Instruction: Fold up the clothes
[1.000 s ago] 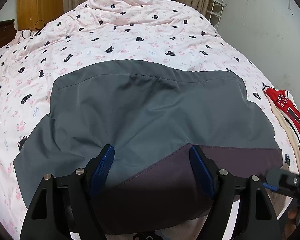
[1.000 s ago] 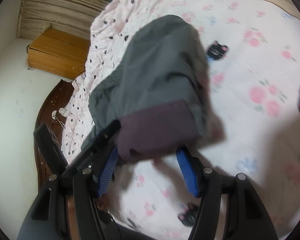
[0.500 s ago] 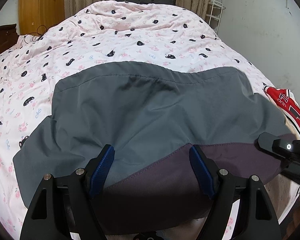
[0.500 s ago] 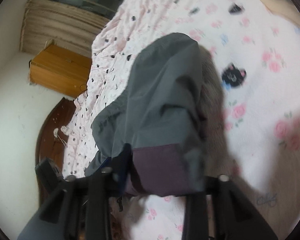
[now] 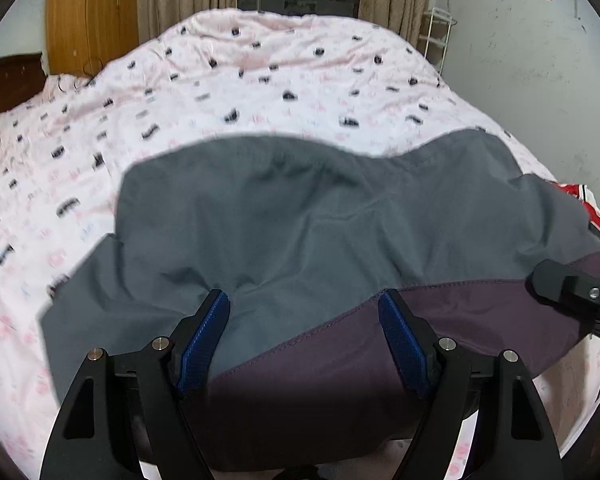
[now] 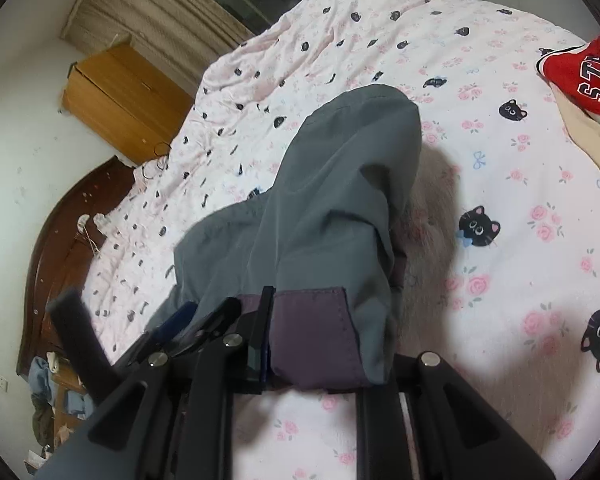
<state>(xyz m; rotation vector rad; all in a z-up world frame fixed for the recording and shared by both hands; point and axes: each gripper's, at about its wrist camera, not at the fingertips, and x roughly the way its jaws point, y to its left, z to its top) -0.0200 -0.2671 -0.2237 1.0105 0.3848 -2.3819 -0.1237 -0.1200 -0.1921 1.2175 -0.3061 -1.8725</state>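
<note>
A grey garment (image 5: 300, 220) with a dark purple hem band (image 5: 380, 360) lies spread on the bed. In the left wrist view my left gripper (image 5: 302, 336) is open; its blue pads (image 5: 204, 336) stand wide apart over the near hem, and the cloth puckers at the left fingertip. My right gripper (image 6: 276, 320) is closing, with the corner of the purple hem band (image 6: 312, 332) pinched between its jaws and held up off the bed. The grey garment (image 6: 340, 184) drapes away from that grip. The cloth hides the right finger. The right gripper (image 5: 572, 288) also shows at the garment's right edge.
The pink cat-print bedspread (image 5: 260, 80) covers the whole bed. A red jersey (image 6: 580, 76) on beige cloth (image 6: 588, 140) lies at the bed's right side. A wooden cabinet (image 6: 120, 96) and dark headboard (image 6: 60, 232) stand to the left, a white wall (image 5: 540, 60) to the right.
The right gripper's jaws came together on the purple hem corner and raised it, so the garment's right side lifted off the bed. The left gripper stayed wide over the near hem.
</note>
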